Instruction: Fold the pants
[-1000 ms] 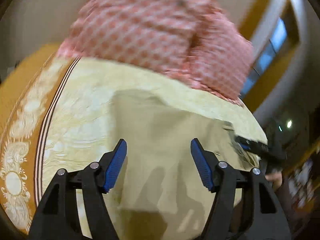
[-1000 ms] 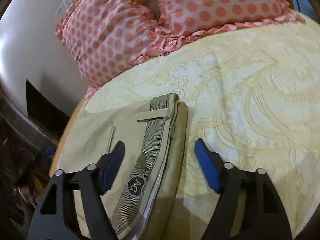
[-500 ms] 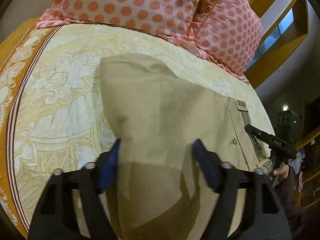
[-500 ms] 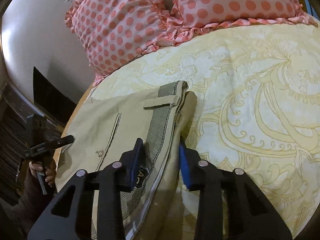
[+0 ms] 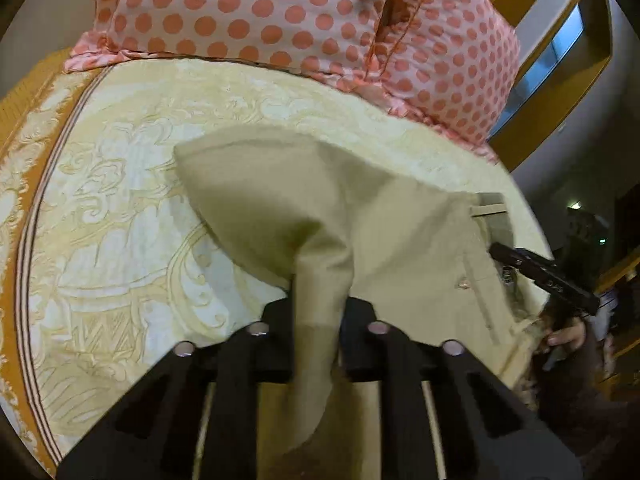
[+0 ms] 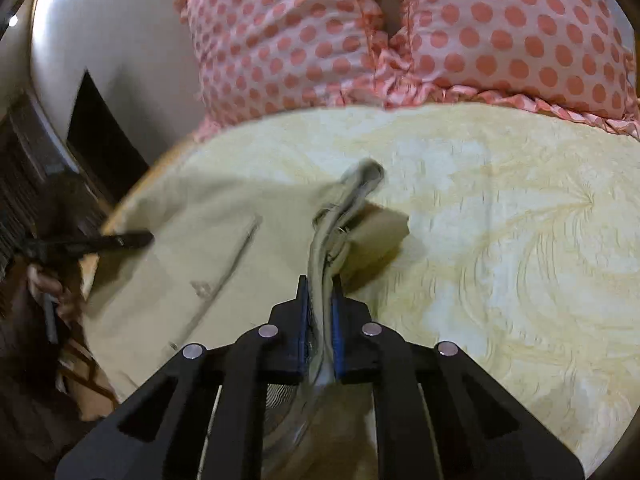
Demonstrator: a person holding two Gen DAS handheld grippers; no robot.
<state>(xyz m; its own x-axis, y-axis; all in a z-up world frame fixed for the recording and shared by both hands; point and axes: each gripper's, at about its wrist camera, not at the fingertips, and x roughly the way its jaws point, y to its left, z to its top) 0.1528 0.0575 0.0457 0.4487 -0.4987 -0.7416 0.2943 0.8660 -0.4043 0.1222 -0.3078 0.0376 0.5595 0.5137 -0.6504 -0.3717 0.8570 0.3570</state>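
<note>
Left wrist view: the left gripper (image 5: 320,312) is closed on a bunched fold of the khaki pants (image 5: 400,240), which rises between its fingers and hides the blue pads entirely. The pants spread from frame centre toward the right, lying on a cream and gold patterned bedspread (image 5: 120,220). The far edge of the pants at right is motion-blurred; a pocket seam and a button can just be made out there. At right edge, the right gripper (image 5: 544,272) appears as a dark bar with small pale lettering too blurred to read; the hand (image 5: 568,336) holding it is partly cut off by the frame.

Right wrist view: the right gripper (image 6: 320,308) is clamped tight on the waistband (image 6: 348,208) of the pants (image 6: 200,248), the band standing on edge between the blue pads. Any label on the band is hidden inside the grip. The pants fill the centre left of the frame, smeared by motion. At left edge, the left gripper (image 6: 124,240) shows only as a blurred dark bar, its opening not discernible from here.

Two polka-dot pillows (image 6: 400,40) cross the top of both frames, their upper parts cut off.
</note>
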